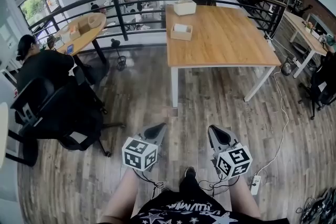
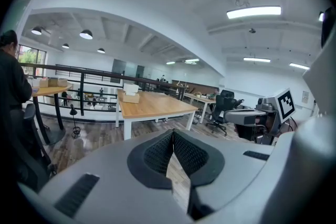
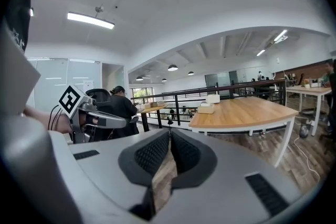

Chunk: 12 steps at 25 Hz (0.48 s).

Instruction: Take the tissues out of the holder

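Observation:
A wooden tissue holder (image 1: 181, 32) with white tissues showing at its top stands on the long wooden table (image 1: 226, 39) far ahead. A second, paler box (image 1: 185, 7) sits behind it at the table's far end. My left gripper (image 1: 160, 127) and right gripper (image 1: 214, 128) hang side by side over the wooden floor, well short of the table. Both are shut with nothing between the pads. The holder (image 2: 130, 96) is small beyond the closed left gripper (image 2: 172, 132) in the left gripper view. It (image 3: 206, 108) also appears past the shut right gripper (image 3: 169, 132) in the right gripper view.
A person in black (image 1: 44, 68) sits on an office chair at the left, beside a round table (image 1: 84, 29). A black railing (image 1: 131, 0) runs behind the tables. A power strip (image 1: 255, 184) and its cable lie on the floor at the right. More desks (image 1: 307, 34) stand far right.

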Motion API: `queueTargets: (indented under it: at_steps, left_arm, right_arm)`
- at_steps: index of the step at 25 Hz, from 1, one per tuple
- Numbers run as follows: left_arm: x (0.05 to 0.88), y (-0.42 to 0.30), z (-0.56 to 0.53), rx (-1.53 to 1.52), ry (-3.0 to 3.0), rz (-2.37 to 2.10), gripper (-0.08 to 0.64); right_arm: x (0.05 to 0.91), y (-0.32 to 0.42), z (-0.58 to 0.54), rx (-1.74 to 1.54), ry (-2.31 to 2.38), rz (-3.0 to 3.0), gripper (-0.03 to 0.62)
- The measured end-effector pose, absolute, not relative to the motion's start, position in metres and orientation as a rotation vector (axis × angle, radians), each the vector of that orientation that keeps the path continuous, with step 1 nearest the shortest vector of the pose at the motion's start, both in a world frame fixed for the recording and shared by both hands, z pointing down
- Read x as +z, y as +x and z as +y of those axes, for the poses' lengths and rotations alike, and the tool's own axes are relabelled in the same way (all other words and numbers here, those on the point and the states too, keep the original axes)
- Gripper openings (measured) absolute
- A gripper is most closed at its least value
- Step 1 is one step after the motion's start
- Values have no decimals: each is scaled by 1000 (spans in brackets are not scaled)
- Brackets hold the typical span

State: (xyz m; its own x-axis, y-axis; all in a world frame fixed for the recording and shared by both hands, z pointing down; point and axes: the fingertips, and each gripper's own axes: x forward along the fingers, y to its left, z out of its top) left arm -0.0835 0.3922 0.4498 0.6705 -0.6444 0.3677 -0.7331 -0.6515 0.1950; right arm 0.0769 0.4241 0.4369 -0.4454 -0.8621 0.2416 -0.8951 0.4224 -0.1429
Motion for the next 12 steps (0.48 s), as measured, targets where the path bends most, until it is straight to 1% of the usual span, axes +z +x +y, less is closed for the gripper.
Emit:
queueTargets:
  at_steps: [6,12]
  left_arm:
    - [452,-54,354,388,2552,-1153,14]
    - [447,-24,319,378,2540,-1220,14]
  right_arm:
    - [448,114,377,391,1562,-2545,25]
    - [442,149,334,405,1544,-2592,25]
